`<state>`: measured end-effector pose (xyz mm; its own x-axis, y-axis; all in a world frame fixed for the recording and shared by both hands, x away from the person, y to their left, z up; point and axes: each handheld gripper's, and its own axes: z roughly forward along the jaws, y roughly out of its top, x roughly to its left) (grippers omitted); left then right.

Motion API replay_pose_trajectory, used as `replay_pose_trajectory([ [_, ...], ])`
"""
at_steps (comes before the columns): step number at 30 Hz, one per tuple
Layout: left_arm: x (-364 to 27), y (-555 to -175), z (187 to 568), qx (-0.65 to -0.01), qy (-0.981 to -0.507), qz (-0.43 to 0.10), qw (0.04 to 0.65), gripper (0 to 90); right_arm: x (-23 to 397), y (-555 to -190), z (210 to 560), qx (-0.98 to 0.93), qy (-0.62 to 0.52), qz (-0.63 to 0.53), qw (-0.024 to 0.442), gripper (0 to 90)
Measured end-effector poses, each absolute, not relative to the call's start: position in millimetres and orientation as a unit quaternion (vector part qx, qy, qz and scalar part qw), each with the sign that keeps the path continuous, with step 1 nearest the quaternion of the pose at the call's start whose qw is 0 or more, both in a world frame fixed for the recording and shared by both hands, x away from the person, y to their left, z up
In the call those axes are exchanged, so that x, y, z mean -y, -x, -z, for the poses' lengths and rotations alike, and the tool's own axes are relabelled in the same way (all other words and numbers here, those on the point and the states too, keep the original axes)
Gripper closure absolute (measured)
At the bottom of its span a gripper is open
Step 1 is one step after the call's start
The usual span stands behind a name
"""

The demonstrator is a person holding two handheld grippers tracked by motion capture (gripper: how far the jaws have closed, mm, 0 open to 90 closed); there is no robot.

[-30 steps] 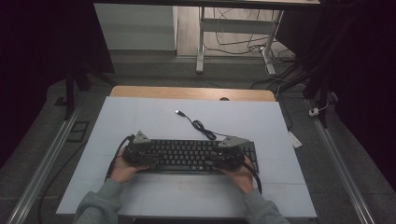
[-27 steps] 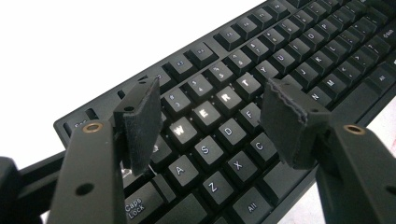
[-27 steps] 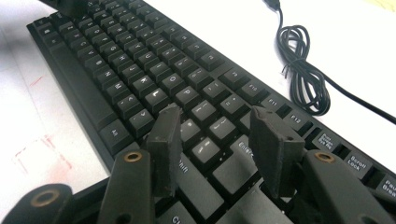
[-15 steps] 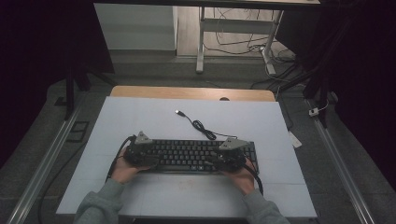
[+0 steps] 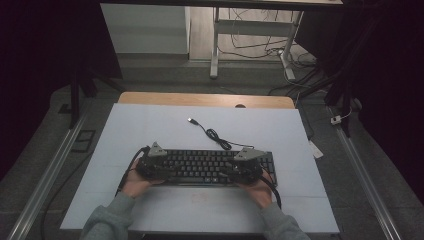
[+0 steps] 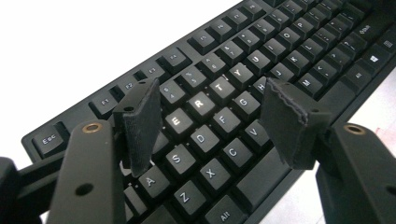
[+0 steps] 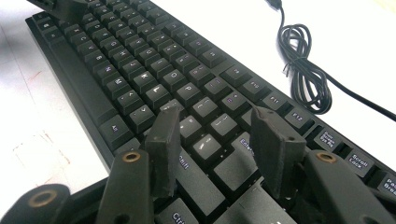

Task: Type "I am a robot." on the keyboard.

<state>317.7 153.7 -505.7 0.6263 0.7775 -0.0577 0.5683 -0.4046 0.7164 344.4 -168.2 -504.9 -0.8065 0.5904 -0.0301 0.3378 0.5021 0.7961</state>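
Observation:
A black keyboard (image 5: 205,166) lies on the white table top, near the front. Its black cable (image 5: 216,136) coils behind it and ends in a USB plug (image 5: 191,120). My left gripper (image 5: 159,167) hovers over the keyboard's left end, jaws open above the letter keys (image 6: 205,119), holding nothing. My right gripper (image 5: 240,169) hangs over the right end, jaws open over the Enter and Shift keys (image 7: 212,140), also holding nothing. In the right gripper view the cable (image 7: 303,70) lies beyond the function row.
The white table top (image 5: 150,125) has bare room behind and in front of the keyboard. A wooden strip (image 5: 210,100) runs along its far edge. Metal rails (image 5: 55,165) flank the table. Desk legs and loose cables (image 5: 260,45) lie on the floor beyond.
Both grippers have shifted slightly inward over the keyboard's ends. The keyboard and cable have not moved.

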Motion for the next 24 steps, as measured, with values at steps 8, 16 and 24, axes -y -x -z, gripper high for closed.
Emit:
replay_pose_trajectory([
  [8, -148, -317, 507, -0.401, -0.831, -0.142, 0.358, 38.5, 167, -344, 506, -0.854, -0.271, -0.418, 0.150, 53.2],
  [16, -141, -316, 509, -0.390, -0.839, -0.139, 0.354, 38.3, 167, -345, 506, -0.854, -0.271, -0.418, 0.150, 53.2],
  [24, -137, -315, 510, -0.388, -0.841, -0.138, 0.352, 38.2, 167, -345, 506, -0.855, -0.271, -0.416, 0.151, 53.0],
])
